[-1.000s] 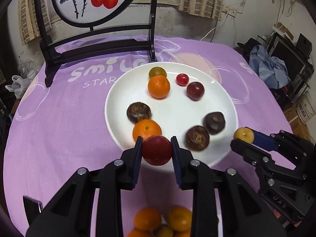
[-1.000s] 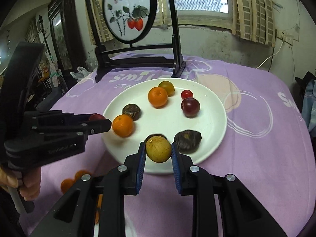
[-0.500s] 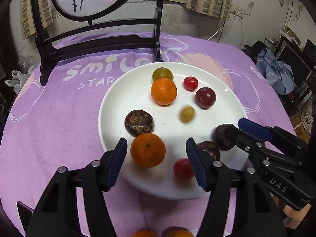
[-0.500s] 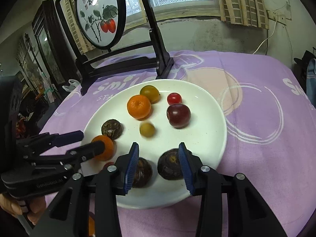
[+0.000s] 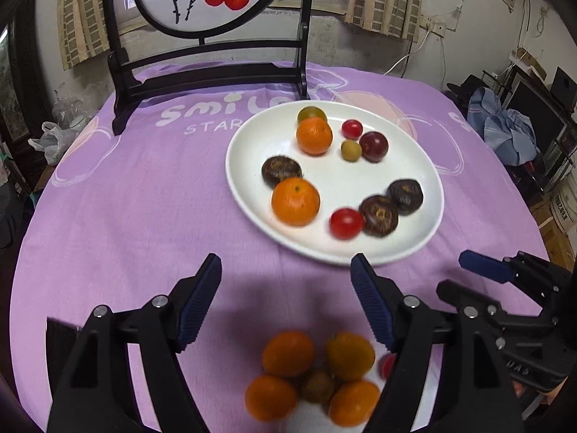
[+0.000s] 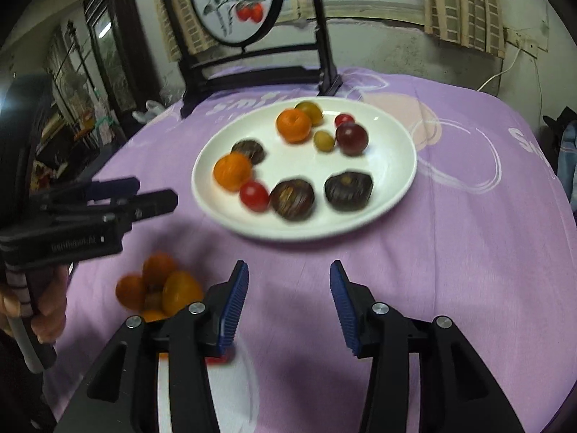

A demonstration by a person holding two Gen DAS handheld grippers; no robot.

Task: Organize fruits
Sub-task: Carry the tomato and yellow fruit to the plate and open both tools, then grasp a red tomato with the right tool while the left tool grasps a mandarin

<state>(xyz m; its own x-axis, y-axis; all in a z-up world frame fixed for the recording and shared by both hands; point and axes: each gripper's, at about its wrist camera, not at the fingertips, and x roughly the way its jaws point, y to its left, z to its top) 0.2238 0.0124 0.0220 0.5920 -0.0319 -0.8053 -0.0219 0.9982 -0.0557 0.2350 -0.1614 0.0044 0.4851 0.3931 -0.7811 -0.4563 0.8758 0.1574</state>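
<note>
Your left gripper (image 5: 285, 299) has its jaws spread and still opening, with nothing between the pads; only purple tablecloth (image 5: 126, 216) shows in the gap. Just below the gap, at six o'clock in the left wrist view, sits a blurred pile of fruit (image 5: 313, 375): oranges, a yellowish one and a small brown one, lying nearer to you than the fingertips.

Your right gripper (image 6: 288, 288) also has its jaws parted and opening, empty, over bare cloth. From its view the same pile lies at eight o'clock of the jaws.

Farther out, at about one o'clock from the left jaws, the white plate (image 5: 252, 137) lies clear of both grippers. Its near edge holds a red tomato (image 5: 346, 223) between an orange (image 5: 295, 201) and two dark brown fruits (image 5: 379, 215). Beyond them sit another brown fruit, a second orange (image 5: 313, 135), a small yellow fruit (image 5: 351, 150), a dark plum (image 5: 374, 146), a tiny red tomato and a green-yellow one at the far rim.

At twelve o'clock, past the plate, a dark wooden stand (image 5: 209, 68) holds a round painted screen.
</note>
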